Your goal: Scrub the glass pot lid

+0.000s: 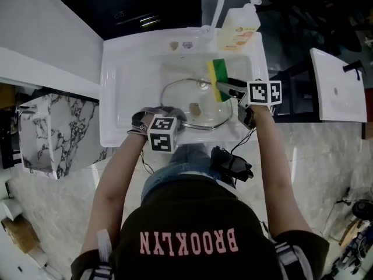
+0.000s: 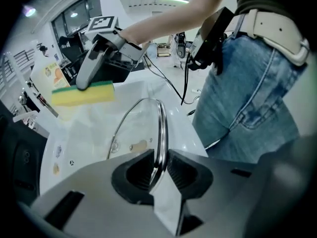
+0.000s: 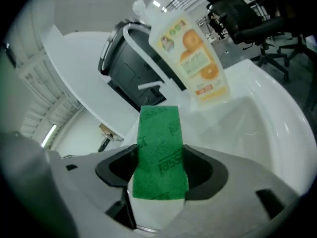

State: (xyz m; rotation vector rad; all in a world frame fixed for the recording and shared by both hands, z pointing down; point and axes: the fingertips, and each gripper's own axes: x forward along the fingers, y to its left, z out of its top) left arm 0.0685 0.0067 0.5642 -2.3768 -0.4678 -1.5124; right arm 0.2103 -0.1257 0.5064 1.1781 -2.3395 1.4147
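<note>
Gleaming clear glass lid, steel-rimmed

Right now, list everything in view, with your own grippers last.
glass pot lid: one, clear with a metal rim, in the sink
sponge: one, yellow with a green face, over the lid's far edge
soap bottle: one, pale with an orange label, sink's back right corner
sink: one, white, before the person
faucet: one, white, behind the sink
marbled block: one, white and grey, left of the sink
left gripper: grey, clamped on the lid's rim
right gripper: grey, clamped on the sponge
</note>
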